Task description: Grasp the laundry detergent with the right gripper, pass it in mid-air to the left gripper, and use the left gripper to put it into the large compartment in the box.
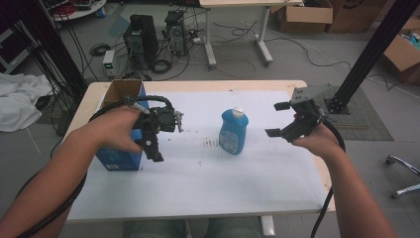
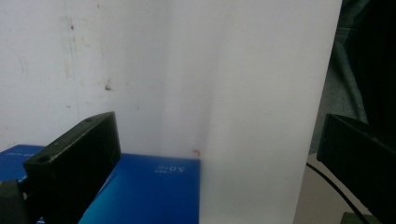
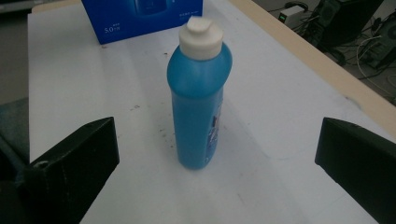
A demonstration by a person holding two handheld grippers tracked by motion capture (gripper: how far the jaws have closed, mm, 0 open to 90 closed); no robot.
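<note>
A blue bottle [image 1: 233,131] with a white cap stands upright near the middle of the white-covered table [image 1: 237,183]. My right gripper [image 1: 277,119] hovers to its right, open, jaws spread wide and aimed at the bottle. In the right gripper view the bottle [image 3: 198,107] stands ahead between the jaws of that gripper [image 3: 217,140], untouched. A blue box [image 1: 121,158] with an open cardboard top sits at the table's left. My left gripper [image 1: 166,139] is held beside it, open and empty. The left gripper view has the box [image 2: 149,191] low, just beyond the open gripper [image 2: 219,140].
Beyond the table the floor holds computer towers [image 1: 141,39], tangled cables and cardboard boxes [image 1: 304,15]. A black frame post [image 1: 371,49] rises at the right. White cloth [image 1: 20,99] lies at the left. The blue box [image 3: 140,16] stands behind the bottle in the right gripper view.
</note>
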